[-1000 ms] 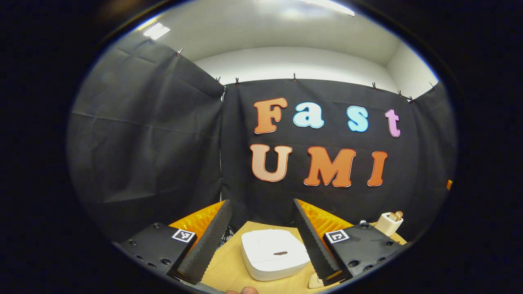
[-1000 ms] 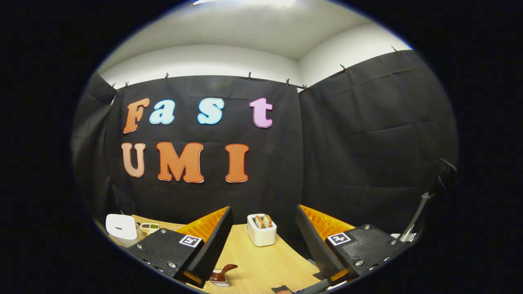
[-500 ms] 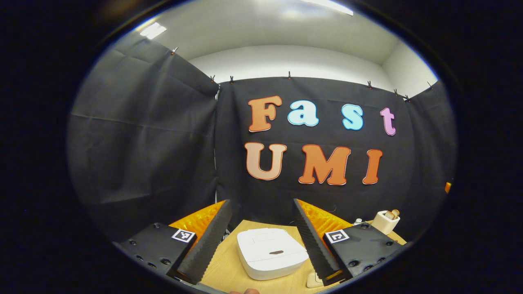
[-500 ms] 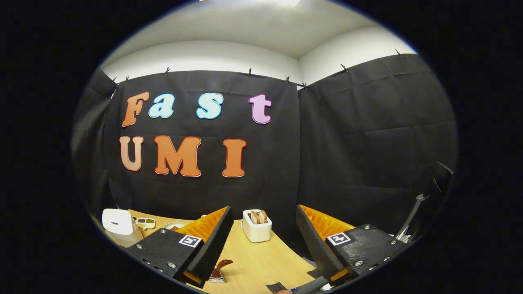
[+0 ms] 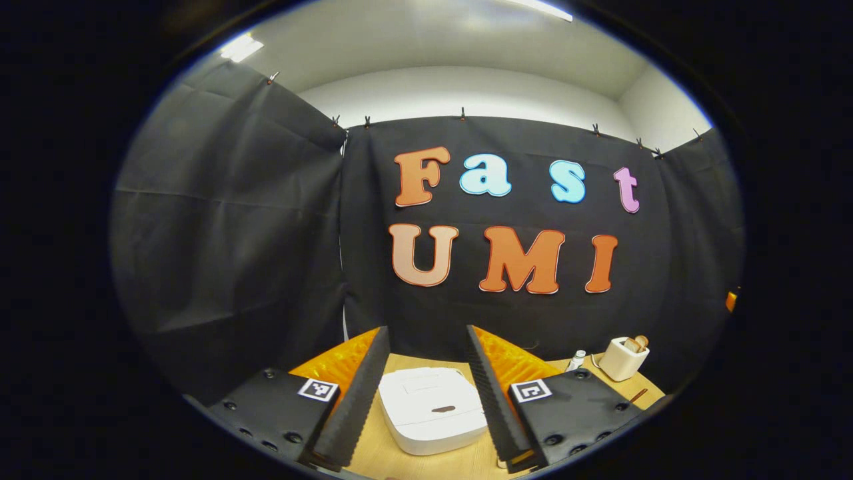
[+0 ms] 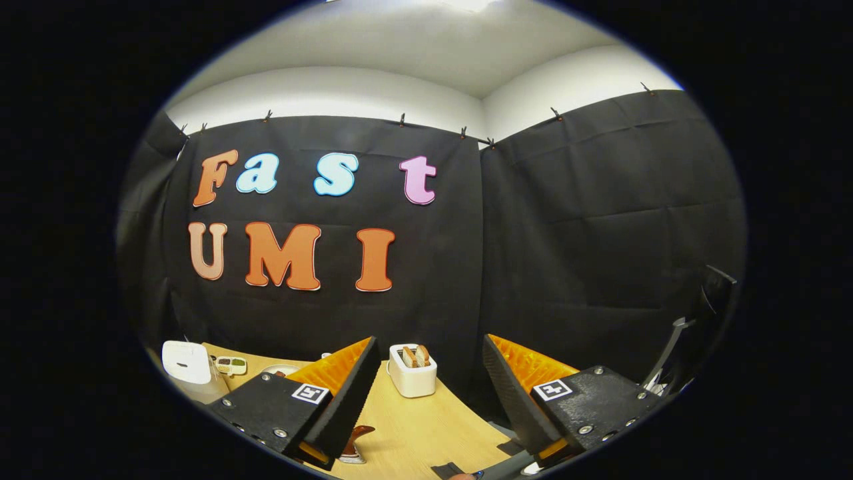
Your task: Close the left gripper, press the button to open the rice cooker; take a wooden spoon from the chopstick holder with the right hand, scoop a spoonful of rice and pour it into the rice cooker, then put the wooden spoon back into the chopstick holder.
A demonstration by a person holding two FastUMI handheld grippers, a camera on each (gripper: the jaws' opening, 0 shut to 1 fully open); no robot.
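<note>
The white rice cooker (image 5: pixel 433 410) sits lid down on the wooden table, a small dark button (image 5: pixel 443 409) on its top. My left gripper (image 5: pixel 426 331) hovers over it, open, the cooker framed between its fingers. A white chopstick holder (image 5: pixel 620 360) with wooden handles stands far right. In the right gripper view that holder (image 6: pixel 412 373) stands straight ahead with wooden handles (image 6: pixel 413 355) poking up. My right gripper (image 6: pixel 430 340) is open and holds nothing, a short way back from the holder. The cooker (image 6: pixel 186 362) lies far left.
A small compartment tray (image 6: pixel 230 365) and a bowl rim (image 6: pixel 280 369) lie between cooker and holder. A brown utensil on a rest (image 6: pixel 353 443) sits near my right gripper's left finger. A small white bottle (image 5: pixel 574 360) stands beside the holder. A dark stand (image 6: pixel 673 347) rises at the right.
The left gripper's fingers have drawn somewhat closer together, and the cooker now sits more squarely between them. The right gripper has shifted slightly; the holder drifted a little left.
</note>
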